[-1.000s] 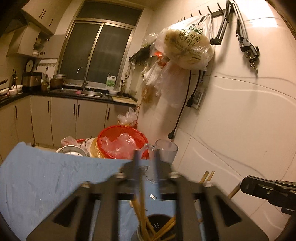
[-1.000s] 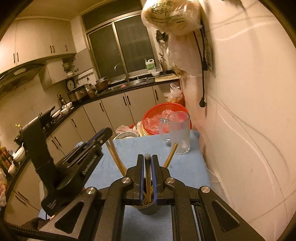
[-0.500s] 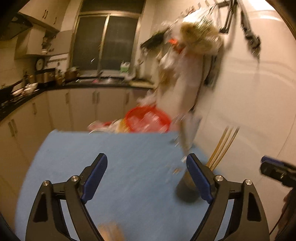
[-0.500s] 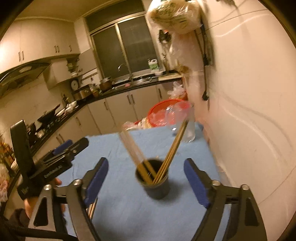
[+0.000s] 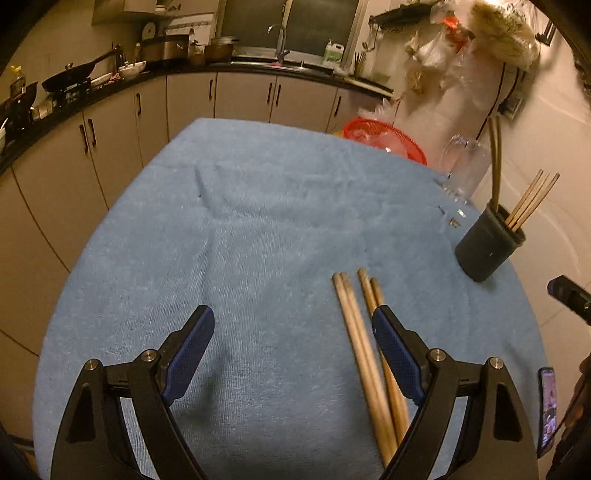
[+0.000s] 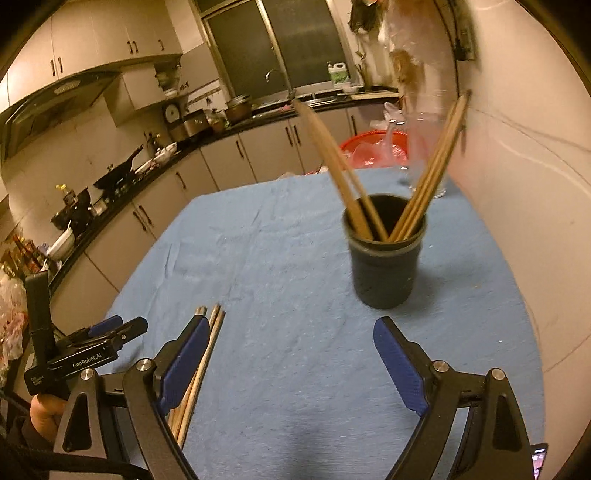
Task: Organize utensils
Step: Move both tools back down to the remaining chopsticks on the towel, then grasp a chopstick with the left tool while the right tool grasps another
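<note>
Dim warm-lit kitchen; pale cabinets (image 5: 236, 96) under a dark countertop (image 5: 110, 86), sink tap (image 5: 277, 35) below a dark window (image 6: 280, 44), white tiled wall (image 6: 524, 155) on the right, range hood (image 6: 62, 92) left.

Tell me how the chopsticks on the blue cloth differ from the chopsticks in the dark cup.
The chopsticks on the cloth lie flat, bunched side by side; the chopsticks in the cup stand tilted, splayed into two groups leaning opposite ways. The loose ones rest on the blue cloth beside the left gripper; the others are held by the dark cup, away from both open grippers. Both sets look like plain wood.
</note>
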`<state>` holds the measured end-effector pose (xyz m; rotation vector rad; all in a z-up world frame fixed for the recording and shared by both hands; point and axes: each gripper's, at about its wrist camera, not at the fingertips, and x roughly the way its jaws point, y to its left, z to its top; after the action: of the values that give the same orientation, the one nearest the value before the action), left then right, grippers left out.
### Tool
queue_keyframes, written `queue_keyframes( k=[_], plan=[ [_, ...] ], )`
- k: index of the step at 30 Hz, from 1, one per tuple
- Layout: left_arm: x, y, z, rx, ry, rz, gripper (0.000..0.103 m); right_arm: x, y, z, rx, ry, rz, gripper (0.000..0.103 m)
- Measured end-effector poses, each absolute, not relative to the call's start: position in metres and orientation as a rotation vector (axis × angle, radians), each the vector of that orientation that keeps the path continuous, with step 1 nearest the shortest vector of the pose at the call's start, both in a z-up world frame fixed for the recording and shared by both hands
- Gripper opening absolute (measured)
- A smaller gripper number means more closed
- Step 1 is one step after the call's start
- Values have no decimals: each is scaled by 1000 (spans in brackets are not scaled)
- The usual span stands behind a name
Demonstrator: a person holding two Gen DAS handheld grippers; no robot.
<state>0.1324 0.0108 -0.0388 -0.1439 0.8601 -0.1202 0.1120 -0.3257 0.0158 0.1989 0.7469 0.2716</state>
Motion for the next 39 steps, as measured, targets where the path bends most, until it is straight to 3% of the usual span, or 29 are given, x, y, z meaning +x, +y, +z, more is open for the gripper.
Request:
queue_keyframes(
  k=[15,17,21,25,26,27,28,30,32,39],
  plan=[
    [167,-31,-78,32,984,-87,86,120,-311,14,160,766,286,93],
    [168,-28,-78,44,996,-61,79,121,-309,14,153,769,290,93],
    [166,-21,-80,64,997,-64,77,125,-300,13,136,780,307,93],
    [163,-11,-77,47,994,-69,62,139,-284,6,116,816,339,92],
    [164,-8,-76,41,995,-69,54,146,-279,3,115,839,352,90],
    [165,-6,-75,35,996,-70,49,153,-274,-1,115,860,364,76],
    [167,-2,-74,27,998,-68,40,162,-268,-6,120,890,384,56],
    [171,4,-73,2,1007,-78,29,182,-257,-18,151,972,424,35],
    [173,11,-71,-20,1016,-95,15,199,-247,-31,198,1043,462,32],
    [173,26,-72,-62,1019,-174,8,233,-211,-62,184,1179,458,22]
  ],
)
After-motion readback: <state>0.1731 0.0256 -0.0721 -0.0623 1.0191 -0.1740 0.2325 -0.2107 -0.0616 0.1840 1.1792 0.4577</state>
